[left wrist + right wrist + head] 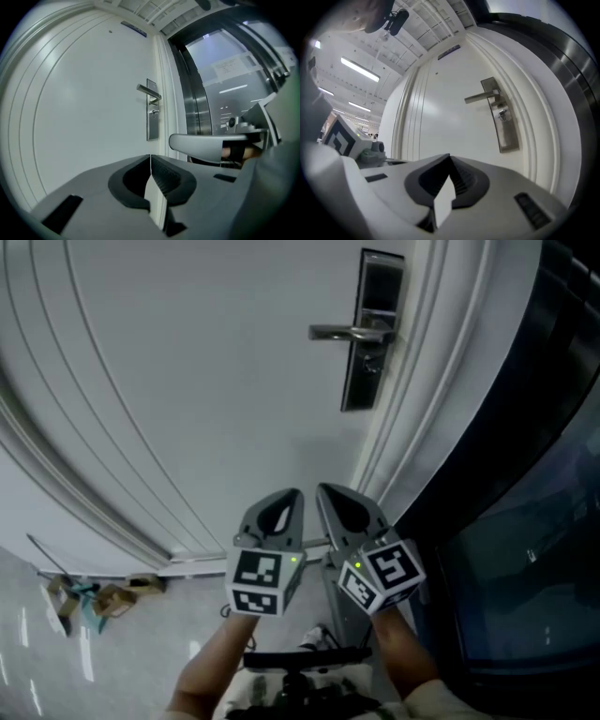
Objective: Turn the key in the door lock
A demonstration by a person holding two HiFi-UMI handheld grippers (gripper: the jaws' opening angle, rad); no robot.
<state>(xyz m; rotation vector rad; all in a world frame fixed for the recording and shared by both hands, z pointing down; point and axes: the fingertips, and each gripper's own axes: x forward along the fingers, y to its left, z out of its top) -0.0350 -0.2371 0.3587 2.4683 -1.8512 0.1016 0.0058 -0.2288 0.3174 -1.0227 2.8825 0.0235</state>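
while jaws meet | left gripper (150, 159), right gripper (449, 158) | away from door lock (370, 367)

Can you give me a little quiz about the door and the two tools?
1. True or false: the left tool is gripping the lever handle.
2. Pick one. The jaws of the right tool are: A) wide apart, B) together with nothing between them, C) closed on a key.
3. What colour is the door?
Key: 1 false; 2 B; 3 white.
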